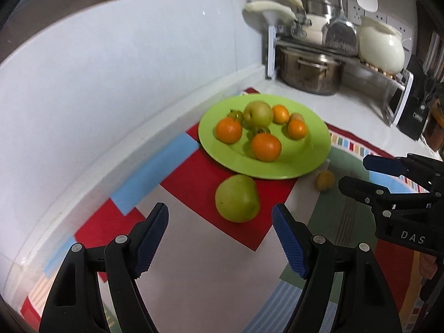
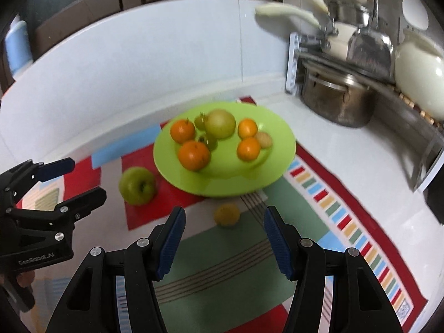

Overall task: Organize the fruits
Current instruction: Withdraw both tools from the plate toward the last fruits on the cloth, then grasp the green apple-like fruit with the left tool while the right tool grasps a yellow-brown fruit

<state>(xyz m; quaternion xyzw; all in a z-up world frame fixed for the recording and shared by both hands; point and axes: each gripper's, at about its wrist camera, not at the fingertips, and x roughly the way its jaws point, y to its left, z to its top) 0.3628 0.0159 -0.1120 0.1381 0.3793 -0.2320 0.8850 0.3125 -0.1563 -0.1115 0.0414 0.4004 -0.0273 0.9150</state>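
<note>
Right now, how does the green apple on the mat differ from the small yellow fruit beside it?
The green apple is much larger than the small yellow fruit. The apple is green, the small fruit dull yellow. The apple lies on a red patch of the mat, ahead of the left gripper; the yellow fruit lies on a pale and green part, ahead of the right gripper. Both lie off the green plate, near its rim, and neither is gripped.

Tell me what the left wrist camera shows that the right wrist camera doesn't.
Only the left wrist view: a black appliance by the rack, and wall sockets.

Only the right wrist view: a light blue object at the upper left edge.

Both: the green plate of fruit, the green apple and small yellow fruit off the plate on the mat, and both grippers, left and right, open and empty.
</note>
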